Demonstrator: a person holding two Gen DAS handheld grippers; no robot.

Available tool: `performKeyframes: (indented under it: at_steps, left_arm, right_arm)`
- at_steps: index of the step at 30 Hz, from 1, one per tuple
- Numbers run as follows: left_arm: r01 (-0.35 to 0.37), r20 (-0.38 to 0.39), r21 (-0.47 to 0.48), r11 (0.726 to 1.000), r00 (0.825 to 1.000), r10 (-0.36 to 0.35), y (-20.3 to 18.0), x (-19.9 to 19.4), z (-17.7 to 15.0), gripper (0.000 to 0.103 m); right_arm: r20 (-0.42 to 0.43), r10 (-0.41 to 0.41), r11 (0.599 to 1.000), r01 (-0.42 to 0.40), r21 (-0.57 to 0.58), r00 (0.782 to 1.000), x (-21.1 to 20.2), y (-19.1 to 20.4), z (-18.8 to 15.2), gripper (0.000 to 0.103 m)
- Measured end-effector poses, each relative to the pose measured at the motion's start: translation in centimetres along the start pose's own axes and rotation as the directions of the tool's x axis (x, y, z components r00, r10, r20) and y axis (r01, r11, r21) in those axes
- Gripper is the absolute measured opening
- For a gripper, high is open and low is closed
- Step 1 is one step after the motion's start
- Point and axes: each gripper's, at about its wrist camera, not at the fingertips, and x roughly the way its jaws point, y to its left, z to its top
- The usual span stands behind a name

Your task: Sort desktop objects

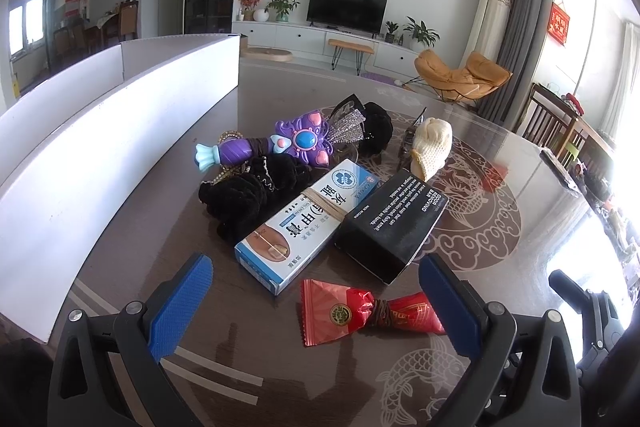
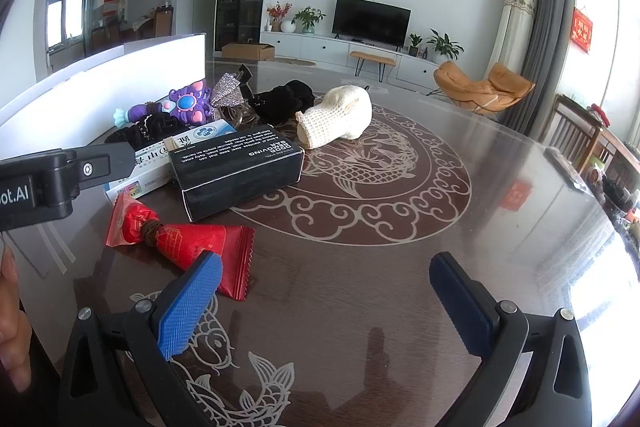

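White bin (image 1: 120, 131) sits at 9 o'clock, can't see what's inside. Next, a pile on the glossy counter (image 1: 460, 219): fuzzy black scrunchies (image 1: 244, 195), purple plastic wand (image 1: 264, 145), blue-white carton (image 1: 304, 219), black box (image 1: 394, 221), knitted cream pouch (image 1: 432, 147). Crinkly red candy (image 1: 360, 311) lies at 6 o'clock between the left claw's (image 1: 316, 303) wide-apart fingers. Right claw (image 2: 326, 307) also spread, holding nothing.

Both fisheye views sit low over the surface (image 1: 248, 307), each looking forward between its own tool's 2 fingers toward the far television (image 1: 346, 7). The left view faces the red wrapper (image 1: 360, 311) up close. The right view, just beside it, shares wrapper, black box (image 2: 240, 175) and television.
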Motion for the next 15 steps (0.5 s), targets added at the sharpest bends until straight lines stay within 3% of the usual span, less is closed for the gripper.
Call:
performKeyframes:
  at_steps: [15]
  left_arm:
    - [0.003, -0.006, 0.001, 1.0, 1.0, -0.003, 0.02, 0.15, -0.07, 0.103]
  right_arm:
    - [-0.001, 0.001, 1.0, -0.001, 0.0, 1.0, -0.01, 0.02, 0.0, 0.103]
